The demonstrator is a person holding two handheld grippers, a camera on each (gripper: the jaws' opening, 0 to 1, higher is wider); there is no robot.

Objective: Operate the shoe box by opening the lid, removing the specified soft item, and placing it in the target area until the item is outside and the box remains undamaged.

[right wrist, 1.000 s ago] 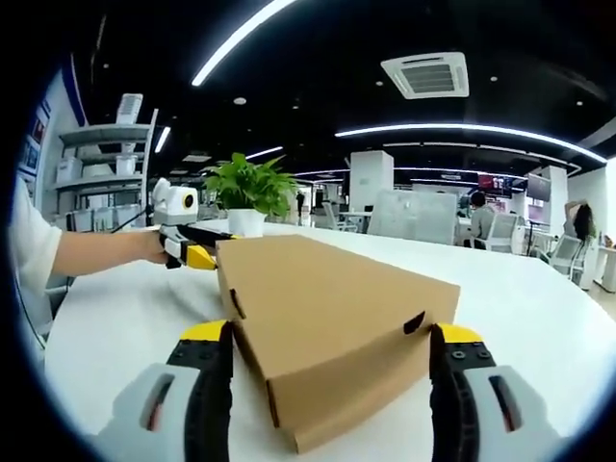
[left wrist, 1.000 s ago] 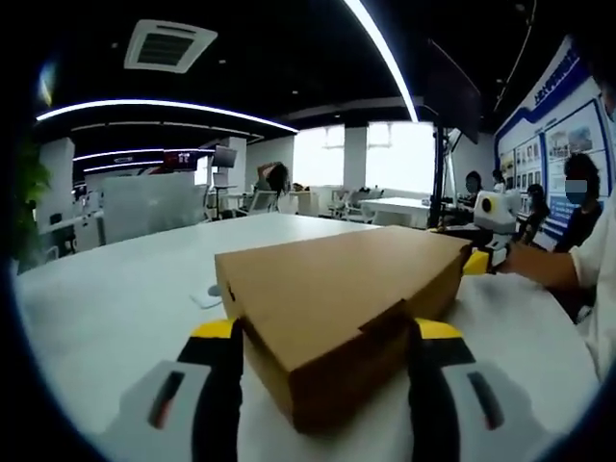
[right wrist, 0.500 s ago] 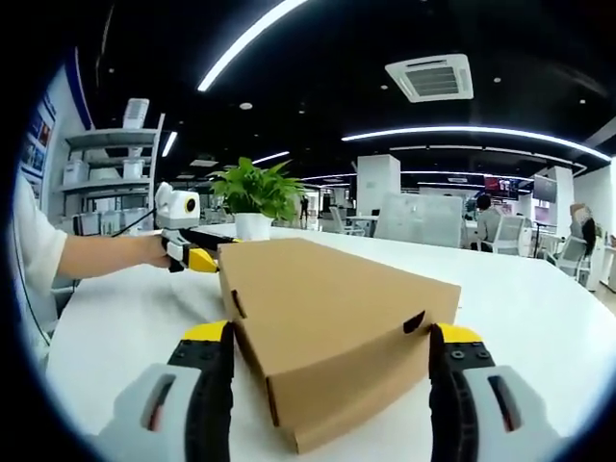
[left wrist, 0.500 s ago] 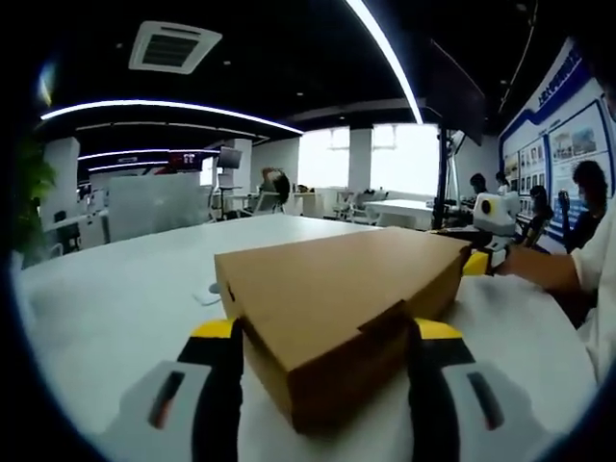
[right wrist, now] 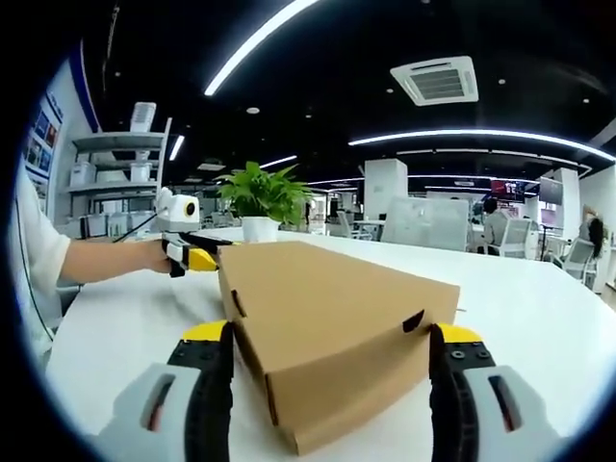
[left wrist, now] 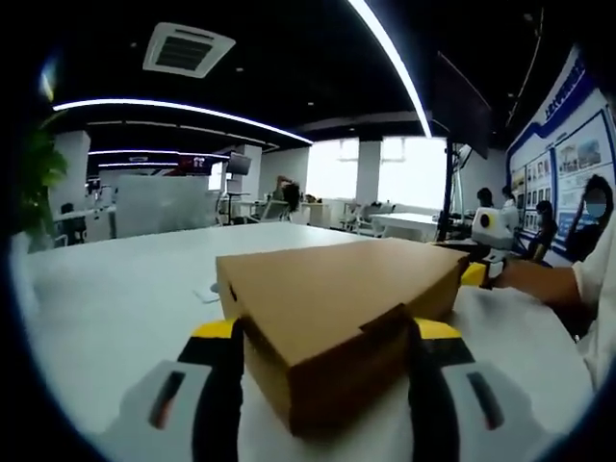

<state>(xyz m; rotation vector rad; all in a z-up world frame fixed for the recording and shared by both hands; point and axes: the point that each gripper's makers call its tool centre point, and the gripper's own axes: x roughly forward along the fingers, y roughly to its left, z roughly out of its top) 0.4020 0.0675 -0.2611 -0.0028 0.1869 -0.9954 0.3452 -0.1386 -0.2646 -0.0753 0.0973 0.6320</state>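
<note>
A brown cardboard shoe box [left wrist: 337,289] with its lid down lies on the white table [left wrist: 106,289]. In the left gripper view, my left gripper [left wrist: 327,332] has its yellow-tipped jaws pressed on both sides of the box's near corner. Seen from the other end, the box [right wrist: 327,289] has its near corner clamped the same way by my right gripper [right wrist: 332,332]. The right gripper [left wrist: 476,274] also appears at the box's far end, held by a hand [left wrist: 529,279]. The left gripper [right wrist: 197,255] shows at the far end in the right gripper view. The inside of the box is hidden.
A potted plant [right wrist: 260,197] stands on the table behind the box, and shelves [right wrist: 115,183] line the wall. A small white scrap [left wrist: 204,294] lies left of the box. A person's forearm [right wrist: 96,258] reaches in. People sit at desks far behind.
The room behind has shifted slightly in both views as the cameras moved. The box keeps the same place between both pairs of jaws.
</note>
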